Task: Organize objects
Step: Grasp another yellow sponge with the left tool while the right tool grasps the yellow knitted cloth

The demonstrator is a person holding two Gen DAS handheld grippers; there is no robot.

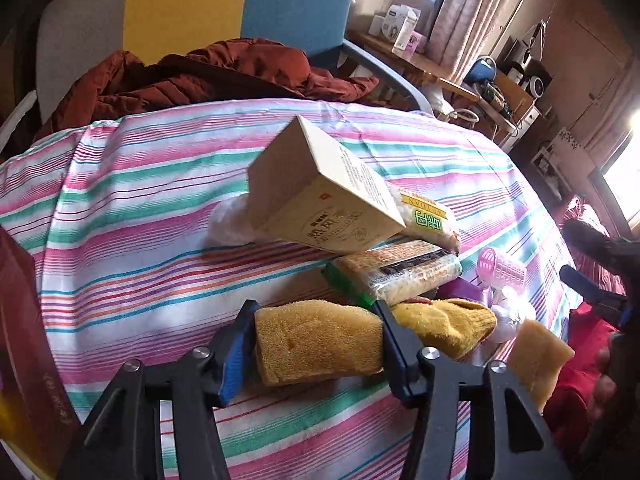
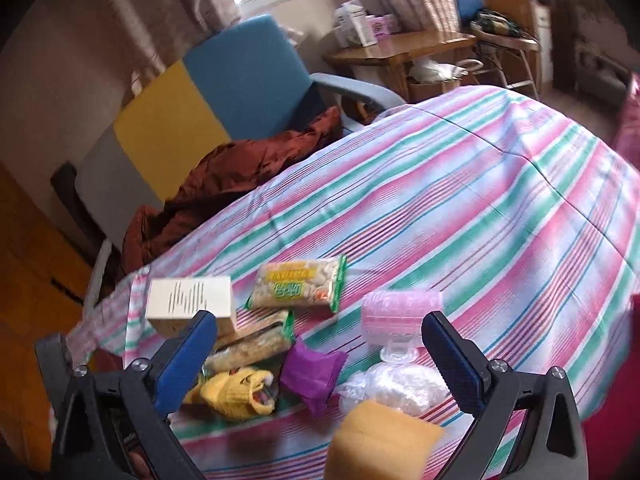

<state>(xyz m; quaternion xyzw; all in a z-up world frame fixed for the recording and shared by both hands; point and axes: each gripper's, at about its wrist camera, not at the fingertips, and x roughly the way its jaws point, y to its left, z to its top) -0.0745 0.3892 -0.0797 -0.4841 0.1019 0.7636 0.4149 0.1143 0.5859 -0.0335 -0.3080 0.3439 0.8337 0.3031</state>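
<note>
A sponge (image 1: 316, 342) sits between the left fingers (image 1: 236, 354). A glove (image 1: 448, 324) lies just right of them, snack packs (image 1: 394, 272) lie beyond, and a box (image 1: 320, 196) leans behind those.

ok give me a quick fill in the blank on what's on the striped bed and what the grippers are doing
1. The left gripper is closed on a yellow ____.
2. The right gripper has its jaws ____, with nothing between the pads.
3. The cream box leans on packets of ____.
4. The hair roller lying on the striped sheet is ____ in colour.

Missing words: sponge; open; noodles; pink
</note>
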